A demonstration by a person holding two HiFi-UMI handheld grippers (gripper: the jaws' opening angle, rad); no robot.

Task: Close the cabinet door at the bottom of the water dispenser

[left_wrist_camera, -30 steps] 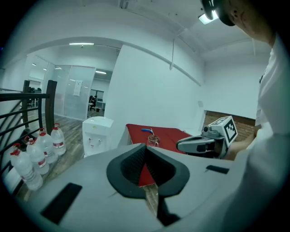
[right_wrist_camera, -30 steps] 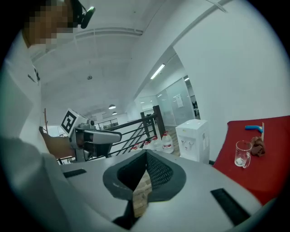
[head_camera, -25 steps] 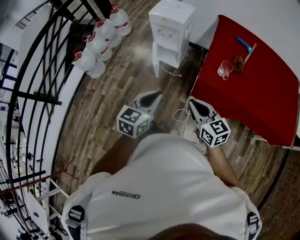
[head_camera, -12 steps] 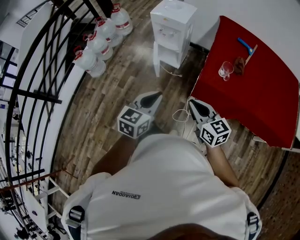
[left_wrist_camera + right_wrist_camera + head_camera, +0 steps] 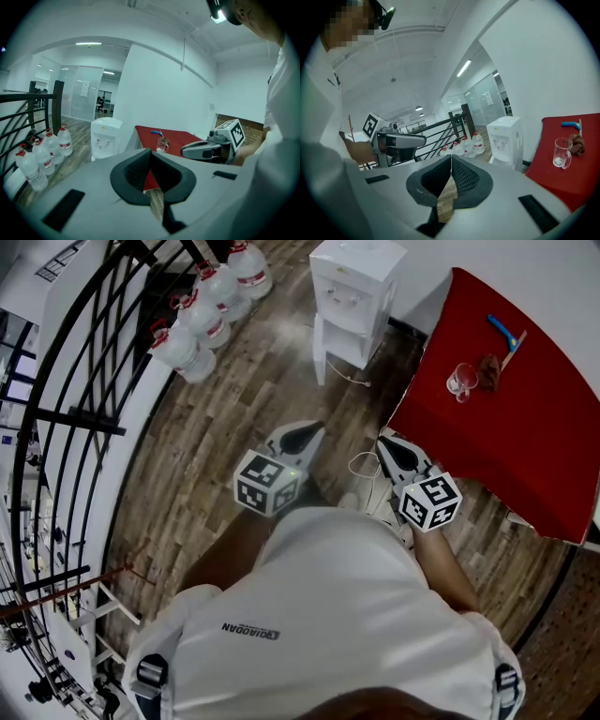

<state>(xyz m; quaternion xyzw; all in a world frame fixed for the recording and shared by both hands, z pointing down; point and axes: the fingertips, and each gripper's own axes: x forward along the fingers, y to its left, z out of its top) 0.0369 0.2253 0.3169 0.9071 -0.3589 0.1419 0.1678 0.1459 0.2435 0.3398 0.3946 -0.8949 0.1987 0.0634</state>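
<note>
White water dispenser (image 5: 352, 287) stood well ahead beside the red tabletop (image 5: 525, 427), its cabinet door (image 5: 320, 352) swung out. Left claw (image 5: 305, 435) and right claw (image 5: 389, 448) were held shut and empty, probably too far off to push.

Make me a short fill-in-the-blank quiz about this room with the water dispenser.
On the white water dispenser, the bottom cabinet door stands ____.
The clear glass mug sits on the ____ table.
The left gripper and right gripper both have their jaws ____.
Missing words: open, red, shut.
</note>
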